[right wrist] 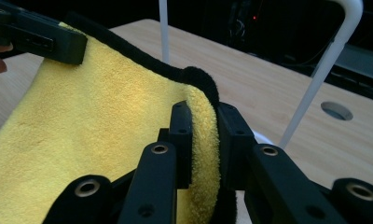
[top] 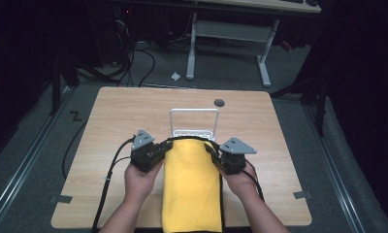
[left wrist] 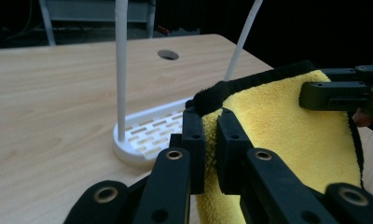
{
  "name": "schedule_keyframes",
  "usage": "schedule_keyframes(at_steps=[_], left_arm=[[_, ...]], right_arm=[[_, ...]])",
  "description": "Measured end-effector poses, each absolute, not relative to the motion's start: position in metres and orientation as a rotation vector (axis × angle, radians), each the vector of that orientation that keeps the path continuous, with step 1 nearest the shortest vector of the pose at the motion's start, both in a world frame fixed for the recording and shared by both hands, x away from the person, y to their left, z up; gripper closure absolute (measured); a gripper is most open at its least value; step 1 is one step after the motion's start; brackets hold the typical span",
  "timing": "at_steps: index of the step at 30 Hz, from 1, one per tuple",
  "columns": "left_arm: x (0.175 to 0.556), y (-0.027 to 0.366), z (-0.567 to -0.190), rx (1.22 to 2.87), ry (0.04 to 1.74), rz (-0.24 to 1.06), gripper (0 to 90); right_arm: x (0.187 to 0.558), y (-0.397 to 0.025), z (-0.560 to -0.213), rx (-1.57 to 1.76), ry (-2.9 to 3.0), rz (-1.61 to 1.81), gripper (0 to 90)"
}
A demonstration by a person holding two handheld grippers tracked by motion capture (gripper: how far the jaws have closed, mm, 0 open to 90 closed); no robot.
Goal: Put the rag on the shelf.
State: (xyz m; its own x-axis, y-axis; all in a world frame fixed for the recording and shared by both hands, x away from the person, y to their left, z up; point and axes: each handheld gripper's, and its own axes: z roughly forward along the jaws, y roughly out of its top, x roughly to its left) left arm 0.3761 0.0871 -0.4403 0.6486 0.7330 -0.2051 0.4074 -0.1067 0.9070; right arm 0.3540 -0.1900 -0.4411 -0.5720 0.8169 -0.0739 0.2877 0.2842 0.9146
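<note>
You've got the left gripper (top: 159,154) and right gripper (top: 215,154) each pinched tight on a far corner of the yellow towel (top: 192,187), draped toward the table's near edge, right by the white rack (top: 194,124).

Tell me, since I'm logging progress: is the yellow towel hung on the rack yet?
Not yet. The yellow towel is held up by its far corners in the left gripper and right gripper, just short of the white rack.

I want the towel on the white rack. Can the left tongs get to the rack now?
Probably yes. The left tongs grip the yellow towel's corner just short of the white rack, with bare table between.
</note>
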Motion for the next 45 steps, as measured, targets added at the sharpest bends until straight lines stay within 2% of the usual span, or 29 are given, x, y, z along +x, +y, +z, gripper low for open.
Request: schedule_keyframes(at_steps=[31,45], left_arm=[[0.405,0.088,-0.339,1.568,0.774,0.489,84.2],[0.439,0.088,-0.316,1.545,0.763,0.532,84.3]], right_arm=[[0.38,-0.191,-0.338,0.902,1.778,1.34,78.6],[0.405,-0.194,-0.315,0.9,1.72,1.378,78.5]])
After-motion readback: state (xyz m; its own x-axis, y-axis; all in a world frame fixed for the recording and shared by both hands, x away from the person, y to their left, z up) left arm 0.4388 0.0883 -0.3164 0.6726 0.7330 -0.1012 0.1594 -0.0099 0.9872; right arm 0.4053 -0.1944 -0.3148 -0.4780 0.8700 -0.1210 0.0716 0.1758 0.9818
